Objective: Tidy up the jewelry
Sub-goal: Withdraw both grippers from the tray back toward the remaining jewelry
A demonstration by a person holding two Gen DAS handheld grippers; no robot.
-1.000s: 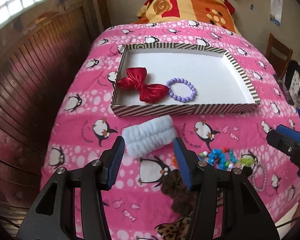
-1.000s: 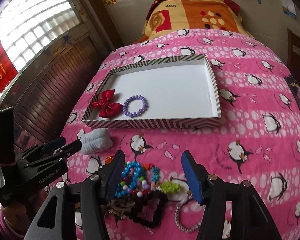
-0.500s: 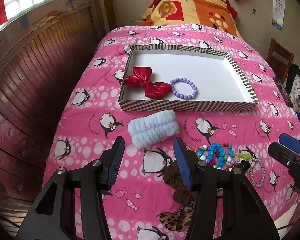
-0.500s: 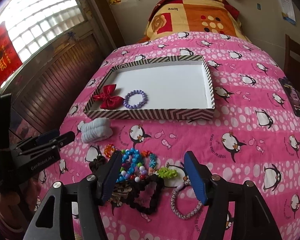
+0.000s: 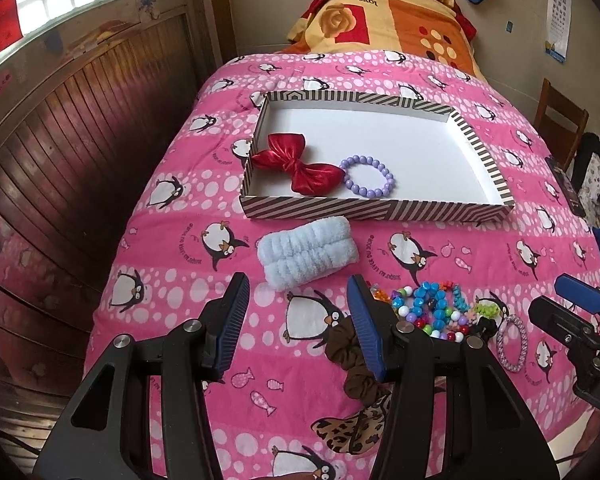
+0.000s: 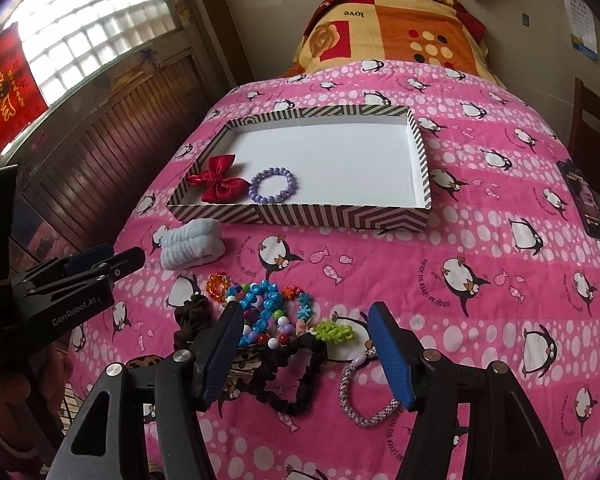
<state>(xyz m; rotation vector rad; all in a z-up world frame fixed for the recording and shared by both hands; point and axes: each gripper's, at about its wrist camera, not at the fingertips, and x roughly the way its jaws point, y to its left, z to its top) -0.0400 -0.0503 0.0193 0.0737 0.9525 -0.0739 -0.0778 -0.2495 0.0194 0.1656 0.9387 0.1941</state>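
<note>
Over the bedspread (image 5: 180, 208) our view has pulled back; both our left gripper (image 5: 296, 320) and right gripper (image 6: 304, 344) hover released, seemingly untouching.

Daylit window (image 6: 88, 36), wood-panelled wall (image 5: 72, 128)

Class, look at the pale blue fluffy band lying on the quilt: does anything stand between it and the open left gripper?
Nothing visible does. The pale blue band lies alone on the quilt, just beyond the open left gripper, with only bare quilt between them.
</note>
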